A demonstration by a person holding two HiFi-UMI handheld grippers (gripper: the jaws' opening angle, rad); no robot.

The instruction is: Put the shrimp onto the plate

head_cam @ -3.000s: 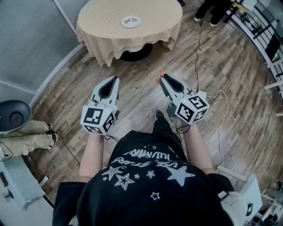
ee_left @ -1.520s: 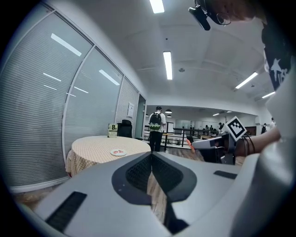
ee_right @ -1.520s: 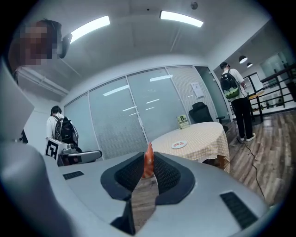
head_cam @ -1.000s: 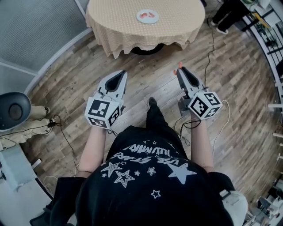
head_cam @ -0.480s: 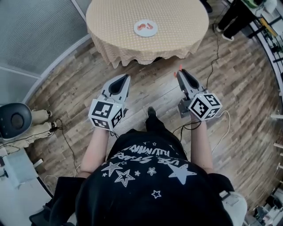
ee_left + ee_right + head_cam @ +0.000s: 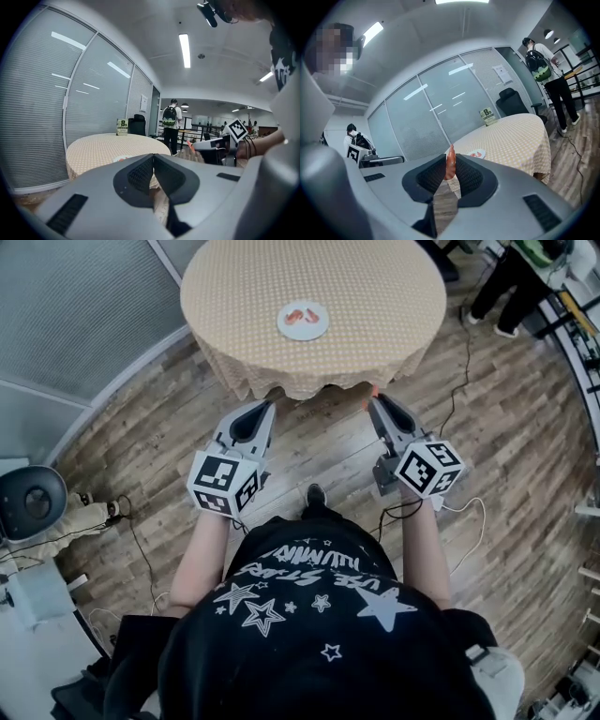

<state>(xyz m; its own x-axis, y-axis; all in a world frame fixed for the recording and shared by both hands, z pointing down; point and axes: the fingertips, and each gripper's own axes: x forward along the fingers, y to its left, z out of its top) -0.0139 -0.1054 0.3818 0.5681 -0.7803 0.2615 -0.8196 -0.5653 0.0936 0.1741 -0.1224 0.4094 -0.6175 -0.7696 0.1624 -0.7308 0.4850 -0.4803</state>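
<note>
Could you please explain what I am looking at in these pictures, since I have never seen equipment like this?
There is no robot here. A person holds a tool in each hand, and each tool has two fingers that pinch. The top-down picture comes from a camera on the person's head. It shows the left gripper and the right gripper just short of a round table with a checked cloth. The other two pictures come from a camera riding on each gripper, looking along its fingers. On the table lies a white plate with what look like shrimp pieces on it. The right gripper pinches one orange shrimp. The left gripper is shut with nothing in it.
</note>
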